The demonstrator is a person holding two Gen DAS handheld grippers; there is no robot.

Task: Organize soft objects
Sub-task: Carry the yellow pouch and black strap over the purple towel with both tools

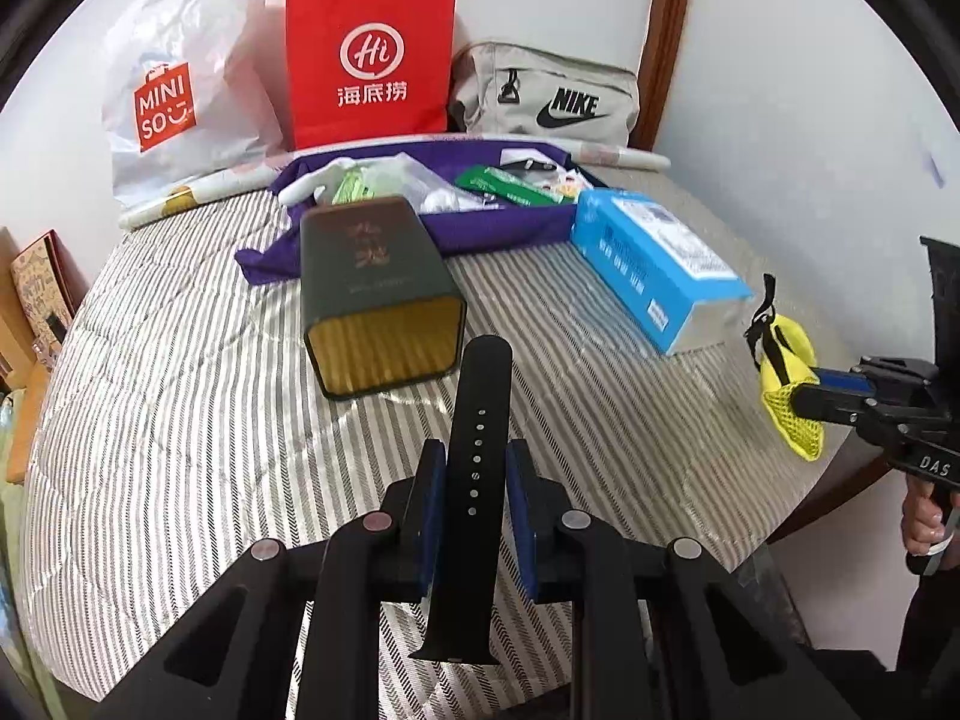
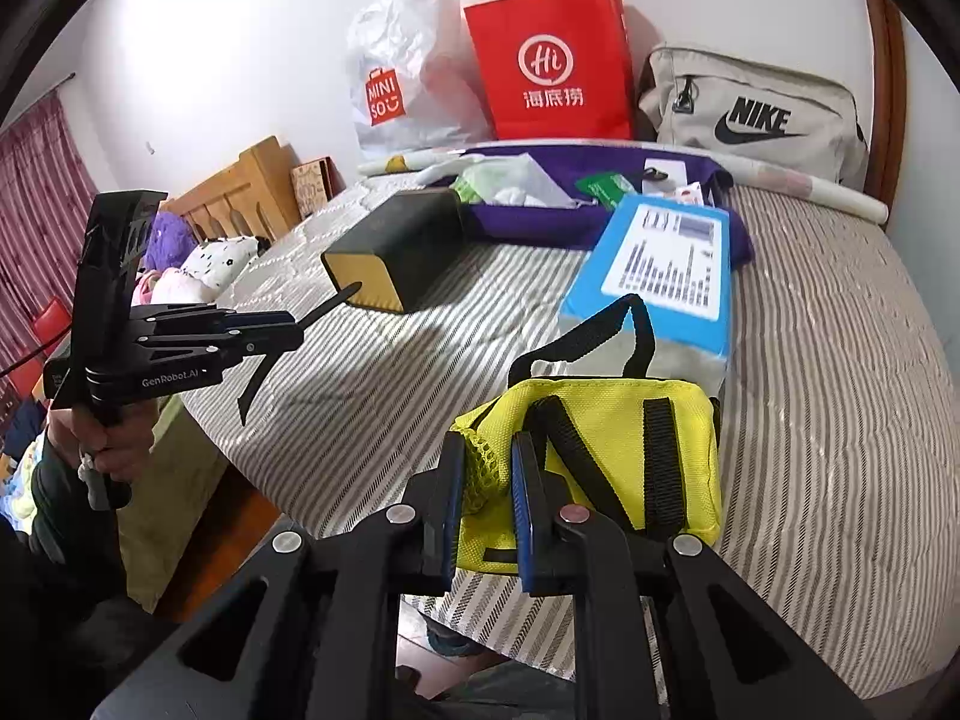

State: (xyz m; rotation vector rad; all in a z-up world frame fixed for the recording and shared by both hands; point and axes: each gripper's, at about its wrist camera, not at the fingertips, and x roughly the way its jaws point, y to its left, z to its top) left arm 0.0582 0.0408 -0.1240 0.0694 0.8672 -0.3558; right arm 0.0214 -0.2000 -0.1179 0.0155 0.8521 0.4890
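Hand-held gripper (image 1: 475, 483) angled down, clamping strap (image 1: 474, 450).

Light: bright, even daylight on the white wall (image 2: 240, 60).
Shadows: soft ones beside the dark green tin (image 1: 378, 294) on the striped bedspread (image 1: 180, 420).
Distortion: strong fisheye bend, black corners.
Focus: mostly sharp; near fingers slightly soft.

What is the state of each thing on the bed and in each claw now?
Black rubber watch strap: clamped in left claw, off the bed.
Yellow fabric pouch: clamped at its mesh edge in right claw.
Dark green tin: lying on its side.
Blue cardboard box: lying flat.
Red paper bag: upright.
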